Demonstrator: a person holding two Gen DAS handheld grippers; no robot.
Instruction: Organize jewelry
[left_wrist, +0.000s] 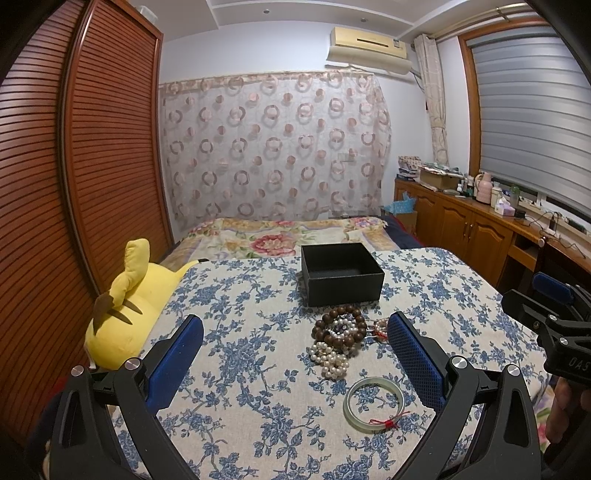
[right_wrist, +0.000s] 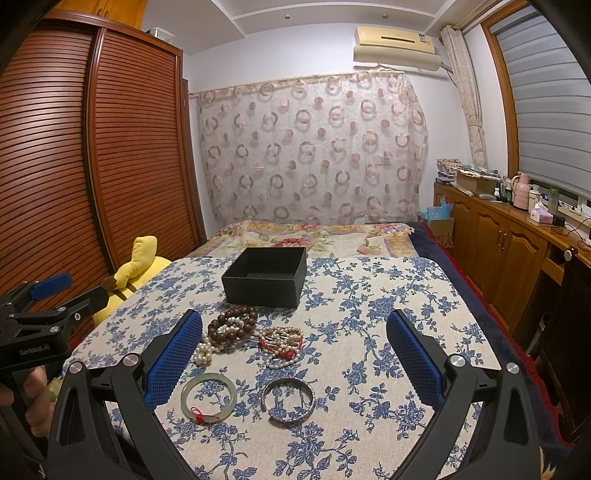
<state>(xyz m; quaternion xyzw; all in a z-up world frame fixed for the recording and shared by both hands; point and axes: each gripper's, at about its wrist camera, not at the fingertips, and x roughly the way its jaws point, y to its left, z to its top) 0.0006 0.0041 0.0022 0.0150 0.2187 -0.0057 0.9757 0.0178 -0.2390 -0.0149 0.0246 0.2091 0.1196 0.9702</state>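
Left gripper (left_wrist: 295, 350): spread wide, nothing between the blue pads (left_wrist: 415, 354), raised above the cloth and aimed at the bead pile near frame centre. Right gripper (right_wrist: 295, 350): likewise parted and empty, pads either side of the lower middle of its frame, with the loose pieces lying between and below them. Both apparently poised to start, since no piece is lifted and nothing can be seen in the box.

Black box (left_wrist: 341, 275): open-topped, upper centre of the left view, just behind the pile; probably set there as the destination, close enough for short carries. Visible part of the interior dark and bare.

Wooden bead bracelet (left_wrist: 338, 326): dark brown, coiled, lying on and tangled with pearl strands (left_wrist: 330, 356) directly in front of the box. Likely to drag neighbours along if pinched carelessly. Further pearl and red-cord strands (right_wrist: 281, 345) heaped to the right of that coil in the right view, touching or nearly so.

Pale green bangle (right_wrist: 208, 397): flat on the floral cloth (right_wrist: 369, 295), lower left of centre, red thread tied on its near edge; apart from the pile, so an easy first pick. Silver cuff bangle (right_wrist: 288, 400): just beside it to the right, also flat and separate.

Yellow plush toy (left_wrist: 122, 314): left edge, off the cloth, not part of the job.
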